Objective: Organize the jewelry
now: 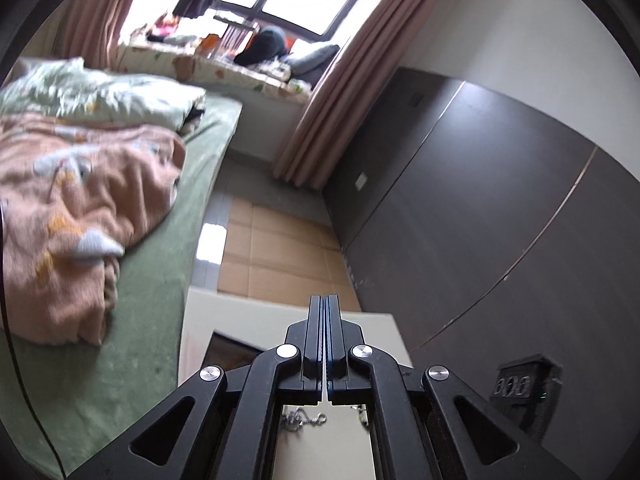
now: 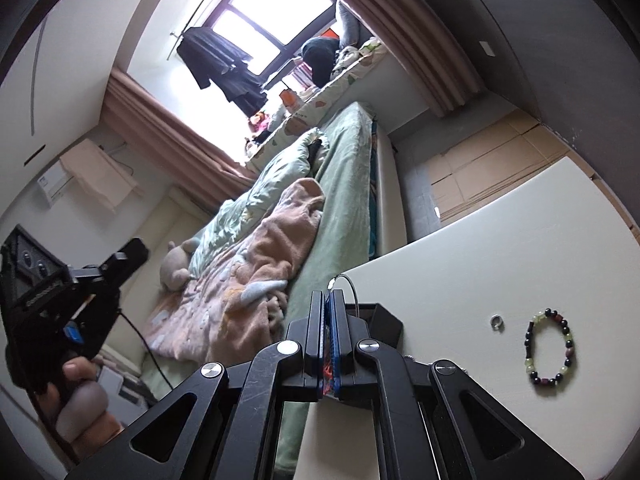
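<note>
My left gripper [image 1: 324,300] is shut and empty, raised above the white table [image 1: 248,312]. A silver chain [image 1: 304,420] lies on the table under its frame. A dark box [image 1: 228,350] sits at the table's left. My right gripper [image 2: 328,294] is shut on a thin silver wire hoop [image 2: 350,286] that sticks out past the fingertips, above a black box [image 2: 382,320]. A beaded bracelet [image 2: 550,346] and a small silver ring [image 2: 496,322] lie on the table [image 2: 500,248] to the right. The left gripper [image 2: 128,258] also shows in the right wrist view, held in a hand.
A bed [image 1: 152,264] with a green sheet and pink and green blankets lies left of the table. A dark wardrobe wall [image 1: 480,208] stands on the right. Cardboard sheets [image 1: 280,256] cover the floor between them. The right gripper's body [image 1: 524,392] shows low on the right.
</note>
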Action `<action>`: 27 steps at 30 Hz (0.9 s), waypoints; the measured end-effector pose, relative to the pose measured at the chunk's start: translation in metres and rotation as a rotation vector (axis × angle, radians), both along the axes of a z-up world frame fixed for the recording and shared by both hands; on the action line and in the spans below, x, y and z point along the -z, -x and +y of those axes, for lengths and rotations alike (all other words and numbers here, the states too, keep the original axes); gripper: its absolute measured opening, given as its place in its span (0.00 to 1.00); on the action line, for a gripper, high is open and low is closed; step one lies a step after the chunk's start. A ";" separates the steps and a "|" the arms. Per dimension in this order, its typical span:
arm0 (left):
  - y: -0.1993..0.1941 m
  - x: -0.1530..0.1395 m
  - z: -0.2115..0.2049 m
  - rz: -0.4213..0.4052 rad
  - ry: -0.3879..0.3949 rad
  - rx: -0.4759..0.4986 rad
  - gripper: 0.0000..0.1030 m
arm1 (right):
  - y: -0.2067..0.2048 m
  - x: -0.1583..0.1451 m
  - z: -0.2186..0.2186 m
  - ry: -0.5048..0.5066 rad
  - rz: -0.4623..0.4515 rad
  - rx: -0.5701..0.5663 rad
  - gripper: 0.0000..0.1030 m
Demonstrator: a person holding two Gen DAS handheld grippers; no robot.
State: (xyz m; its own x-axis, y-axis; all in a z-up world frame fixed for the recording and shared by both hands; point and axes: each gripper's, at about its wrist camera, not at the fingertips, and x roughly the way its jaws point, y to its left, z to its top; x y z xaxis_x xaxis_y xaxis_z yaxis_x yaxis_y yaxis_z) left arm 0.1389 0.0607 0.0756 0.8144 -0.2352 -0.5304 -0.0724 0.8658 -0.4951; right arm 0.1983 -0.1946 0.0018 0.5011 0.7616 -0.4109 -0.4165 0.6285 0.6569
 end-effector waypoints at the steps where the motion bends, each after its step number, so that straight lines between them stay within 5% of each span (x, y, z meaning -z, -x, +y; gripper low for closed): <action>1: -0.003 0.009 0.003 0.032 0.015 -0.002 0.00 | 0.001 0.000 0.004 -0.005 -0.001 -0.017 0.04; 4: -0.009 0.030 0.010 0.107 0.039 -0.026 0.03 | 0.003 0.003 0.017 -0.027 0.001 -0.062 0.04; 5: -0.010 0.036 0.012 0.121 0.042 -0.028 0.11 | 0.001 0.004 0.022 -0.033 0.002 -0.076 0.04; 9: -0.009 0.050 0.020 0.138 0.052 -0.047 0.85 | -0.004 0.014 0.044 -0.040 0.022 -0.134 0.04; 12: -0.008 0.057 0.025 0.149 0.044 -0.061 0.86 | -0.009 0.029 0.071 0.050 0.084 -0.200 0.09; 14: -0.009 0.062 0.028 0.162 0.055 -0.053 0.86 | -0.014 0.041 0.074 0.108 0.136 -0.180 0.36; 15: -0.009 0.065 0.030 0.170 0.058 -0.057 0.86 | -0.014 0.045 0.070 0.136 0.137 -0.146 0.40; 27: -0.004 0.073 0.050 0.190 0.086 -0.067 0.86 | -0.025 0.085 0.063 0.580 0.137 -0.129 0.42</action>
